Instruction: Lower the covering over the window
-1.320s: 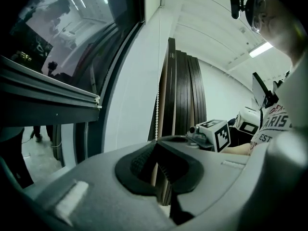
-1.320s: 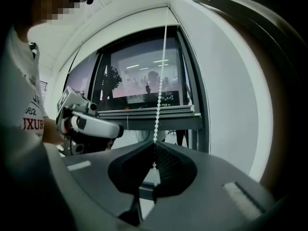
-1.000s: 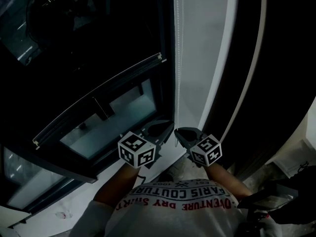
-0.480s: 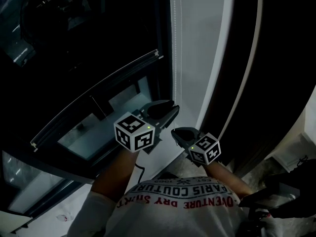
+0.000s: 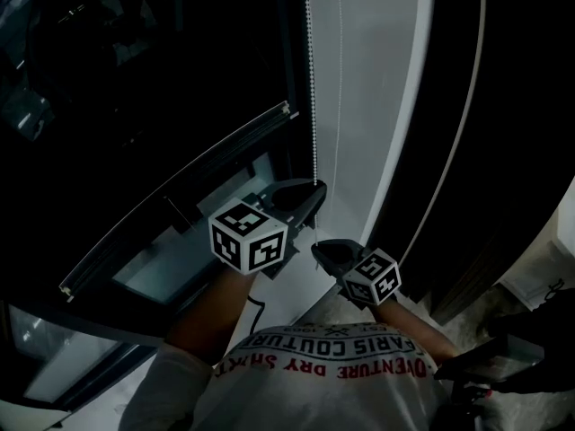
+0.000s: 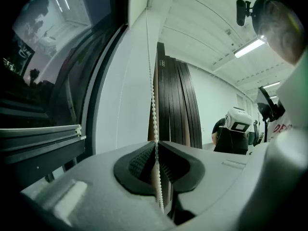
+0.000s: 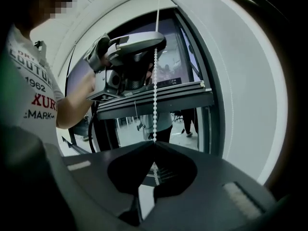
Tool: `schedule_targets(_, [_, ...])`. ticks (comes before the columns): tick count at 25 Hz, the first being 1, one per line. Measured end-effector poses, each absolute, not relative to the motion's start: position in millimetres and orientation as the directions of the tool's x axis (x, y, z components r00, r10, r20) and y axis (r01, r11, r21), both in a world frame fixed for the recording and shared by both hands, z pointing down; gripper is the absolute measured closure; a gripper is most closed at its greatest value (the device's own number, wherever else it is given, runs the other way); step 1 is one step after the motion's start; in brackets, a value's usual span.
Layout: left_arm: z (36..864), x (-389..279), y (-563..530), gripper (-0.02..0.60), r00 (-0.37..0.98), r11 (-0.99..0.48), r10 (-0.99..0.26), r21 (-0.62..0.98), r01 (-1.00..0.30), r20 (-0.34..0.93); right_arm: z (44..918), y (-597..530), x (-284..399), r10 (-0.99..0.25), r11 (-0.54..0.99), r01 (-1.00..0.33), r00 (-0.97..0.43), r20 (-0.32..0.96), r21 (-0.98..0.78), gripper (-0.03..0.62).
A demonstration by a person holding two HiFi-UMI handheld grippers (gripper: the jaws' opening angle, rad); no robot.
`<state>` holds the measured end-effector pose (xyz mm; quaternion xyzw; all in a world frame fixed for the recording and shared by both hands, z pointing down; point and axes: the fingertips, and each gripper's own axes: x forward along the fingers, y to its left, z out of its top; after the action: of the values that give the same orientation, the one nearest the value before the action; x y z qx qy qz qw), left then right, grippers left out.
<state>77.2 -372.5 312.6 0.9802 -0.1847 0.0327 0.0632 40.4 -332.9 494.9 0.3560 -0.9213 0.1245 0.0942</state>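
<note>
A white bead chain (image 5: 311,88) hangs beside the window, next to a dark covering with a metal bottom bar (image 5: 180,197). My left gripper (image 5: 316,188) is the upper one. Its jaws have just been closing and are now shut on the bead chain (image 6: 152,95), which runs between the pads of the left gripper (image 6: 156,142). My right gripper (image 5: 316,249) sits just below it and is shut on the same bead chain (image 7: 155,81), pinched at the tips of the right gripper (image 7: 155,142). The bottom bar (image 7: 159,97) crosses behind the chain, with lit glass under it.
A white wall strip (image 5: 377,106) runs right of the chain, with a dark frame (image 5: 503,151) beyond. Dark panels (image 6: 175,105) stand stacked against the wall. A person (image 6: 236,134) stands far back in the room under ceiling lights (image 6: 249,47).
My left gripper has climbed up the chain, opening on the way and closing on it higher up. The right gripper has stayed where it was, still shut on the chain.
</note>
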Motion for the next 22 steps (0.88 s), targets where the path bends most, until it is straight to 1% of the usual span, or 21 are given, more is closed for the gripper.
schedule_targets(6, [309.9, 76.1, -366.4, 0.561, 0.926, -0.924, -0.374, 0.066, -0.376, 0.049, 494.5, -331.8, 53.3, -0.653, 0.693, -0.691, -0.722, 0.230, -0.205, 0.586])
schedule_targets(9, [309.0, 73.8, -365.0, 0.563, 0.926, -0.921, -0.377, 0.091, -0.378, 0.029, 491.7, -329.0, 56.7, -0.655, 0.692, -0.686, -0.727, 0.204, -0.222, 0.586])
schedule_targets(13, [324.8, 74.7, -356.8, 0.561, 0.916, -0.912, -0.397, 0.087, -0.400, 0.054, 507.2, -317.2, 55.5, -0.624, 0.708, -0.671, -0.740, 0.252, -0.219, 0.586])
schedule_targets(17, [348.7, 71.8, -349.6, 0.561, 0.909, -0.902, -0.413, 0.108, -0.417, 0.061, 529.3, -304.8, 55.2, -0.599, 0.711, -0.652, -0.758, 0.258, -0.263, 0.586])
schedule_targets(22, [388.3, 73.5, -344.5, 0.561, 0.897, -0.890, -0.429, 0.122, -0.440, 0.103, 568.5, -296.2, 60.6, -0.568, 0.704, -0.656, -0.750, 0.340, -0.272, 0.585])
